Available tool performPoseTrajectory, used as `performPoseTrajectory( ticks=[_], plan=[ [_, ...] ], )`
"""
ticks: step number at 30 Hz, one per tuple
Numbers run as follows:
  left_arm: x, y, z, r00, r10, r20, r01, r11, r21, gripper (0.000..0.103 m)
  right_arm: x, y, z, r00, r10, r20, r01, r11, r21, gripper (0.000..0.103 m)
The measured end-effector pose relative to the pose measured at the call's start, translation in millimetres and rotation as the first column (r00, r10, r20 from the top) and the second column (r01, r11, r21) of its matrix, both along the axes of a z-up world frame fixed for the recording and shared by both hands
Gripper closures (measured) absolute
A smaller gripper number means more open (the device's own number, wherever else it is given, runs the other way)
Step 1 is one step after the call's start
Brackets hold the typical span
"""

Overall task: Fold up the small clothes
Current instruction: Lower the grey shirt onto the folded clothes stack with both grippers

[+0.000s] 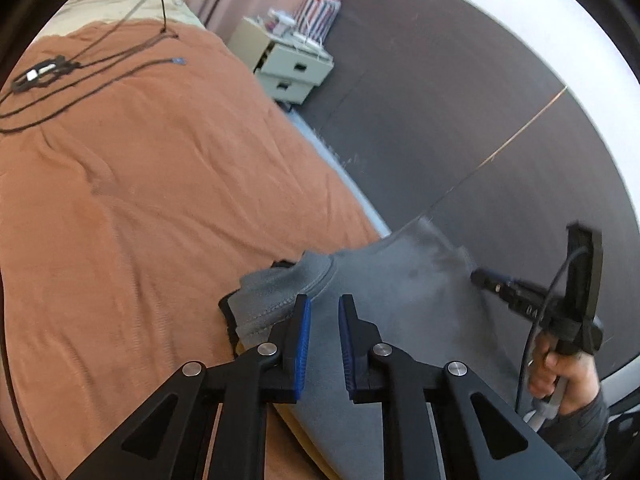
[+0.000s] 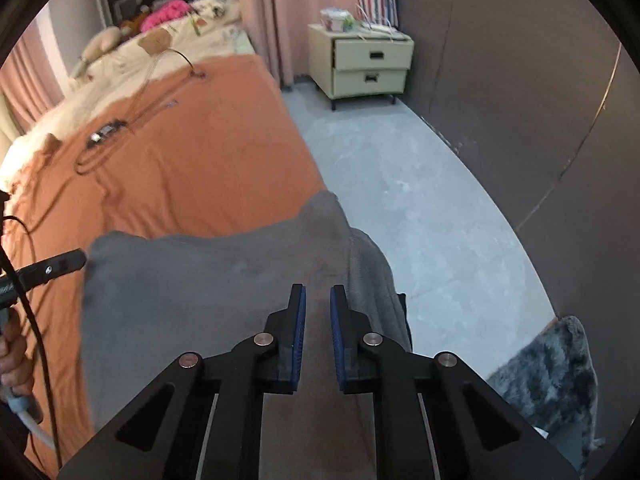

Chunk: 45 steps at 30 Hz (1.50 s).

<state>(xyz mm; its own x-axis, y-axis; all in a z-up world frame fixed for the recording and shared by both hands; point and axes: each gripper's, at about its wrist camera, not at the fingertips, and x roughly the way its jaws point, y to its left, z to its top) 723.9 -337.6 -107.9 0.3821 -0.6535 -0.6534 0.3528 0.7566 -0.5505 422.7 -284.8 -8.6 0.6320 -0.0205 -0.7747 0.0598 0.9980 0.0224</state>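
A grey garment (image 1: 384, 280) lies at the near edge of the orange bedspread (image 1: 160, 184) and hangs partly past the bed's side. It also shows in the right wrist view (image 2: 208, 280), spread wide. My left gripper (image 1: 324, 304) hovers open just above its stitched hem, with nothing between the blue pads. My right gripper (image 2: 318, 294) is open above the garment's right part. The right gripper's tip (image 1: 486, 278) touches the garment's far edge in the left wrist view. The left gripper's tip (image 2: 70, 262) sits at the garment's left corner.
Black cables and a small device (image 1: 40, 74) lie on the bedspread at the far left. A cream two-drawer nightstand (image 2: 370, 66) stands beyond the bed by a dark wall. Grey floor (image 2: 400, 200) runs beside the bed. A dark furry item (image 2: 548, 372) lies at lower right.
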Motion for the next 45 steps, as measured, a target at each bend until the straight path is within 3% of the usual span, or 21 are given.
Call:
performPoseTrajectory(
  ticks=[3, 8, 13, 16, 19, 28, 35, 45],
  plan=[
    [18.9, -7.9, -19.8, 0.999, 0.016, -0.034, -0.014, 0.999, 0.043, 0.088, 25.3, -14.3, -9.3, 0.998, -0.040, -0.039, 0.040, 0.999, -0.006, 0.094],
    [35.4, -8.2, -52.1, 0.995, 0.042, -0.087, -0.036, 0.997, 0.073, 0.099, 50.9, -31.0, -27.0, 0.992, -0.065, -0.105, 0.063, 0.998, -0.015, 0.099],
    [34.2, -3.7, -45.6, 0.995, 0.042, -0.088, -0.036, 0.997, 0.069, 0.099, 72.7, -37.3, -25.6, 0.989, -0.085, -0.118, 0.083, 0.996, -0.020, 0.100],
    [23.8, 2.2, -33.2, 0.996, 0.036, -0.078, -0.031, 0.997, 0.064, 0.099, 63.7, -30.9, -10.6, 0.993, -0.069, -0.100, 0.070, 0.998, 0.009, 0.096],
    [8.8, -0.7, -20.7, 0.999, 0.023, -0.040, -0.020, 0.996, 0.087, 0.099, 25.7, -19.4, -2.4, 0.997, -0.023, -0.068, 0.025, 0.999, 0.034, 0.095],
    [-42.4, -15.6, -7.7, 0.998, -0.032, -0.046, 0.035, 0.997, 0.069, 0.099, -77.9, -36.2, 0.5, 1.000, 0.008, -0.008, -0.007, 0.997, 0.073, 0.095],
    [-93.1, -34.9, -5.6, 0.993, -0.102, -0.059, 0.106, 0.993, 0.059, 0.099, -156.1, -23.2, -8.4, 0.998, 0.011, 0.056, -0.017, 0.996, 0.090, 0.095],
    [-149.4, -69.2, -5.0, 0.973, -0.216, -0.086, 0.222, 0.972, 0.076, 0.099, -194.9, -39.3, -30.8, 0.995, -0.103, 0.008, 0.102, 0.993, 0.064, 0.099]
  ],
)
